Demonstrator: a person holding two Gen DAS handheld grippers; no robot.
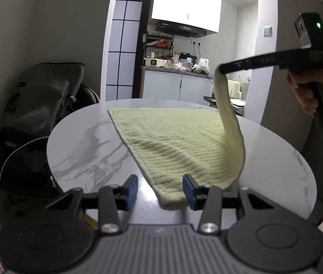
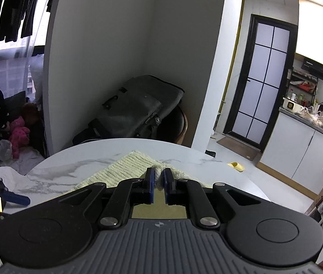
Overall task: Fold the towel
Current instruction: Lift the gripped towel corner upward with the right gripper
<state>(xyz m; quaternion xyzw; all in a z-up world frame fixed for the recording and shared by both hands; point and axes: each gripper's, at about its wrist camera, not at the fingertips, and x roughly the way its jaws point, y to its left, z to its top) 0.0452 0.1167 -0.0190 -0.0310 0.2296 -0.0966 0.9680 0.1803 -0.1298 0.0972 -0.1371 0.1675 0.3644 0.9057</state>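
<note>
Lying on the table: your pale green towel is spread out on the round white marble table, with one long edge running toward you.
Lifted part: one corner of the towel is pulled up high in the air, and a long strip of cloth hangs from it in a curve down to the flat part.
Right gripper: your right gripper has its two blue pads squeezed close together on that corner, and a little bunch of cloth sticks out between them.
Right gripper from the other side: in the left wrist view it shows as a long black bar up high on the right, with the towel hanging from its tip.
Your right hand: your hand is wrapped around the black handle under it.
Left gripper: your left gripper has its blue pads wide apart, with nothing between them.
Near corner: the towel's near corner lies just in front of the right pad; it looks like it touches the pad, but the view is too low to be sure.
Beside the table: a dark bag sits on a chair by the wall.
Farther back: a kitchen counter full of things stands behind the table.
</note>
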